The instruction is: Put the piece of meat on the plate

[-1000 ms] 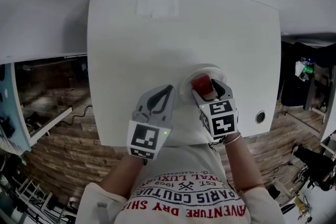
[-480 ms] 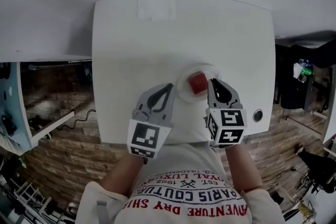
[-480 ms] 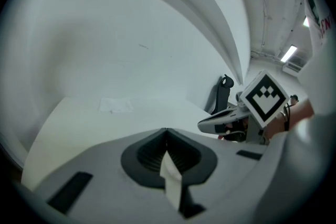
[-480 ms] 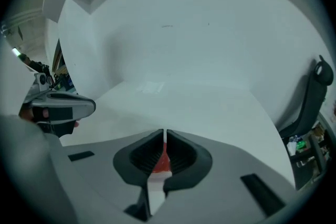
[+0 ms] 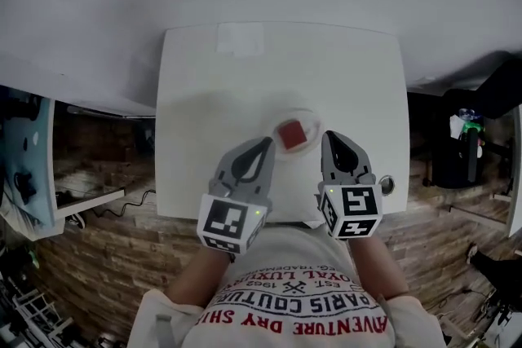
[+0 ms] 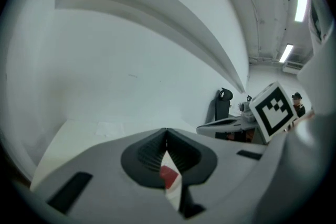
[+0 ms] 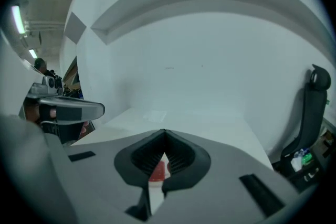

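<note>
The piece of meat (image 5: 292, 134) lies on the plate (image 5: 310, 120), right of the table's (image 5: 220, 94) middle and towards its near edge. Our left gripper (image 5: 264, 144) and right gripper (image 5: 329, 138) flank the plate, both clenched on nothing. The tabletop's far half and left side give us open room.

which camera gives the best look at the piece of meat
The head view: the whole red piece of meat shows from above, lying on the plate. Each gripper view catches only a red sliver of it through the gap behind its shut jaws.
</note>
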A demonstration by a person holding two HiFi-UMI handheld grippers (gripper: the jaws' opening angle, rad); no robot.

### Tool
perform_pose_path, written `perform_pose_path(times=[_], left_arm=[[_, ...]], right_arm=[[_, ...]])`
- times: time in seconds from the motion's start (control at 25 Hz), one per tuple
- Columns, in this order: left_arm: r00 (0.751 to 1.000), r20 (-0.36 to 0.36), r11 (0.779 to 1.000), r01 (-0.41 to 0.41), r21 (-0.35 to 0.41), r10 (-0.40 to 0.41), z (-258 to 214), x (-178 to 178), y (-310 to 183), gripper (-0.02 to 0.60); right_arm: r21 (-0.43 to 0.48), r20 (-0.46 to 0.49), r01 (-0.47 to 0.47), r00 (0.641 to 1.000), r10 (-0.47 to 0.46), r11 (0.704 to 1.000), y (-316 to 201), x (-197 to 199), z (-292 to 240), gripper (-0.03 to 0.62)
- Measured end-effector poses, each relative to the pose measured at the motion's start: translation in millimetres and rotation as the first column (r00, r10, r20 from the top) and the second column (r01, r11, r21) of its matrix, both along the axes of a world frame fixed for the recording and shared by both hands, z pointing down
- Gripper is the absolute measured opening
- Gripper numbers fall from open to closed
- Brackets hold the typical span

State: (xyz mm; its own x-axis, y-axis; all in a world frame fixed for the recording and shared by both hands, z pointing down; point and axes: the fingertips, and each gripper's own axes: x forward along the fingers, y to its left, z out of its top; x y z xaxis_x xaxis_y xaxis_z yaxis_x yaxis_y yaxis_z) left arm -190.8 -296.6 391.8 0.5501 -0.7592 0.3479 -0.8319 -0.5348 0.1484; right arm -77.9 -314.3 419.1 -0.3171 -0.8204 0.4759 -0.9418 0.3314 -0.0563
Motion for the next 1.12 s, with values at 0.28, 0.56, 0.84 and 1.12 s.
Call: perform_pose_path(times=[0.28,0.56,0.84,1.12], left_arm=[[0.998,0.006,0.985,0.067,0.158,-0.069,-62.4,-1.9,8.3,0.006],[0.994,-0.015,0.967,0.107,0.233,-0.106,-95.3,-0.4,11.6,0.006],[0.993,-0.053,0.962,0.118,0.247,-0.108,-109.8,7.4,18.8,0.006],[0.992,-0.03,0.959,0.128,0.252,-0.125,-109.4,7.1,23.9,0.006]], right_arm=[[0.195,0.063,0.04,0.997,-0.053,0.98,15.3,2.1,-81.4,0.012],[0.295,0.062,0.104,0.99,-0.128,0.95,31.6,-1.6,-126.7,0.011],[0.316,0.069,0.124,0.986,-0.153,0.941,41.1,0.8,-137.1,0.011],[0.297,0.089,0.118,0.985,-0.15,0.948,42.4,2.5,-131.9,0.011]])
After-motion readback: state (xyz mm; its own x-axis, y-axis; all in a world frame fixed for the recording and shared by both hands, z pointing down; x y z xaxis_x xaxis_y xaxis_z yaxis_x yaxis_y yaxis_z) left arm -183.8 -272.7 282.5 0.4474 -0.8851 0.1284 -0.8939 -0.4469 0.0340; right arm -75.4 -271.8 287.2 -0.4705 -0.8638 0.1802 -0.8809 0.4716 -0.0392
